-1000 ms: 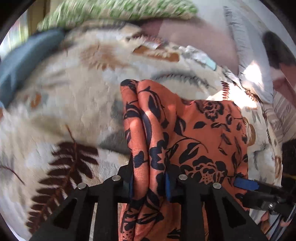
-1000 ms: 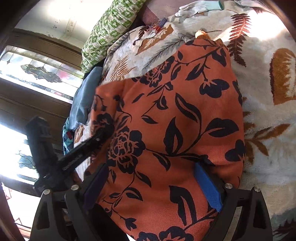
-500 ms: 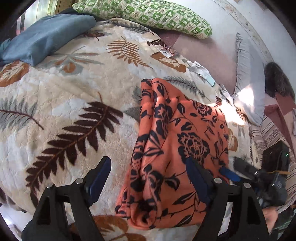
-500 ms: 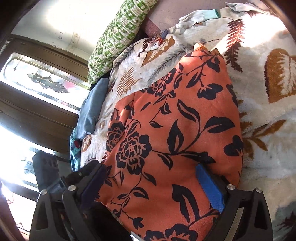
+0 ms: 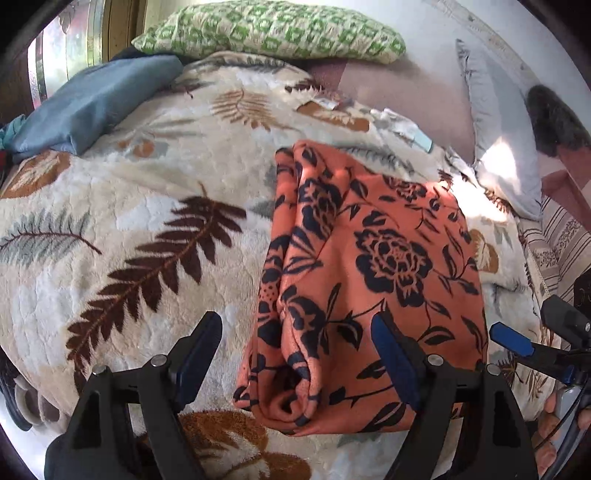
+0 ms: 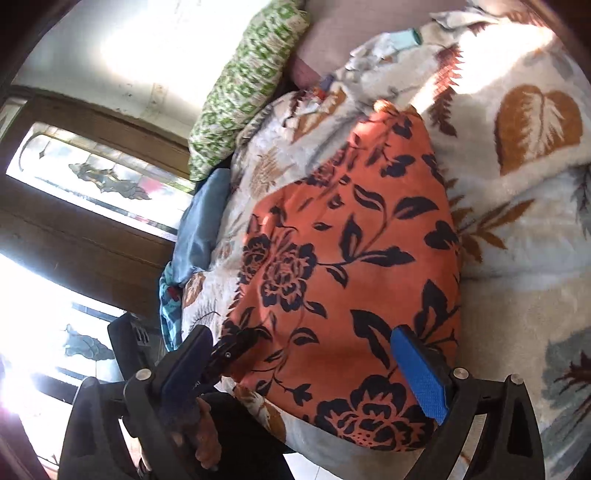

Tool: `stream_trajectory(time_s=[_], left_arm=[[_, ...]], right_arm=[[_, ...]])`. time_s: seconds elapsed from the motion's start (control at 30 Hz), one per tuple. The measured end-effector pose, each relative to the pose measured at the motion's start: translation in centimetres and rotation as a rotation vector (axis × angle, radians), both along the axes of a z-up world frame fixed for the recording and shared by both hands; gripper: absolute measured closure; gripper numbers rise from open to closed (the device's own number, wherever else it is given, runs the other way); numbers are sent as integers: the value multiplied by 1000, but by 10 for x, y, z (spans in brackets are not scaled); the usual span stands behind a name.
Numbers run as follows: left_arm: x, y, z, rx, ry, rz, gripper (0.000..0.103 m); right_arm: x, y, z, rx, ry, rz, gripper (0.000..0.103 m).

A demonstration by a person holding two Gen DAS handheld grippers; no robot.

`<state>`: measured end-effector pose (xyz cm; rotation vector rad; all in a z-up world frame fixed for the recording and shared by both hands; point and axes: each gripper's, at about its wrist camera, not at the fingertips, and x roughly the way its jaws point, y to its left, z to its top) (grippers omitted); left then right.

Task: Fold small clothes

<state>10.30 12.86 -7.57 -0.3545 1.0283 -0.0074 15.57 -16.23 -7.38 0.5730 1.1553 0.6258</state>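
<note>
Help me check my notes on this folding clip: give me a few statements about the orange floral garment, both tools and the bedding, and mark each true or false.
1. The left tool is clamped shut on the orange floral garment. False: it is open, with the garment lying loose on the blanket.
2. The garment lies folded on the leaf-print blanket. True.
3. The right tool is open. True.
4. The green patterned pillow lies on top of the garment. False: it sits at the far end of the bed, apart from the garment.
5. A blue-grey pillow lies on the far left of the blanket in the left wrist view. True.
</note>
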Motion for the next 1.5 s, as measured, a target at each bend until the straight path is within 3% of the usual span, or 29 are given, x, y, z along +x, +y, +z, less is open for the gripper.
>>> stream_trajectory(time_s=[0.03, 0.1, 0.13, 0.23, 0.3, 0.4, 0.53, 0.6, 0.77, 0.83, 0.87, 0.9, 0.97, 1.07, 1.13, 1.37, 1.5], left_arm=[[3, -1, -6, -3, 24, -10, 19], [13, -5, -36, -19, 152, -43, 18], [12, -7, -38, -8, 124, -41, 17], [7, -7, -15, -6, 52, -78, 19], [5, -3, 6, -20, -45, -78, 19], [15, 10, 22, -23, -93, -54, 19], [46, 21, -10, -115, 41, -57, 19], [55, 18, -33, -157, 118, -67, 19], [55, 12, -41, -272, 110, -120, 19], [55, 8, -41, -252, 106, -124, 19], [56, 6, -40, -241, 97, -126, 31], [57, 4, -38, -232, 95, -138, 52], [56, -2, -30, -179, 80, -151, 70], [50, -25, -8, 18, 24, -184, 75], [45, -40, 9, 88, -19, -202, 76], [46, -73, 88, 71, -215, -254, 76], [66, -98, 100, 3, -238, -289, 75]], right_arm=[[0, 2, -1, -15, -12, 15, 4], [4, 4, -29, -69, 74, 20, 4], [6, 2, -38, -44, 95, 7, 4], [6, -2, -20, -15, 86, -33, 5], [7, -10, -5, -12, 37, -45, 4], [15, -34, 3, -52, -4, -113, 4], [32, -64, -25, -46, 88, -189, 4], [38, -63, -42, 13, 128, -170, 4], [49, -50, -74, 131, 184, -133, 4], [52, -42, -75, 117, 171, -119, 6], [55, -36, -72, 98, 170, -91, 20], [56, -31, -73, 64, 190, -74, 38], [55, -25, -74, -31, 209, -67, 51], [50, -16, -55, -102, 160, -50, 63], [46, -9, -33, -149, 92, -24, 65], [42, -38, 54, -154, -97, -33, 65], [51, -76, 85, -155, -140, -64, 66]])
